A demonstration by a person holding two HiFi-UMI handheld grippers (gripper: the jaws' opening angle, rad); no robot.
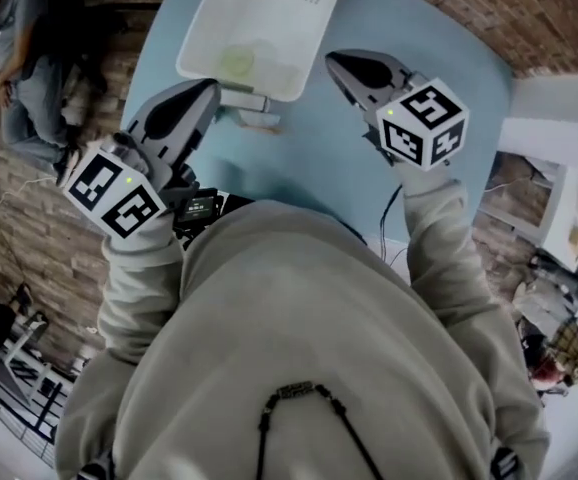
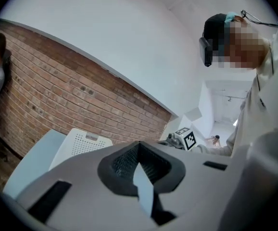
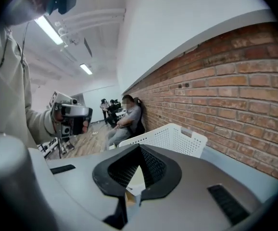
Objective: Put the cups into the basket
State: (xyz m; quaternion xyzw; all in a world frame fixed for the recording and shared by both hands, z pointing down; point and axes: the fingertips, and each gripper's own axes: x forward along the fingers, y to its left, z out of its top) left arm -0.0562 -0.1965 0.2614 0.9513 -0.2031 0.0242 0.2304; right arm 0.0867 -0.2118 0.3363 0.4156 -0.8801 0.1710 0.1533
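Both tools empty and pressed together: left gripper (image 1: pixel 227 92) at the near edge of the white perforated plastic basket (image 1: pixel 201 38), right gripper (image 1: pixel 333 61) just right of its near right corner. Basket sits at the far end of the light blue table (image 1: pixel 319 158). One pale yellow-green cup (image 1: pixel 237 63) lies inside it, near side.

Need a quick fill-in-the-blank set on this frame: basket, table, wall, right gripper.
The basket is ___ in colour.
It stands on a light ___ table.
The wall beyond it is built of ___.
The right gripper has its jaws ___, with nothing between them.
Missing words: white; blue; brick; shut.
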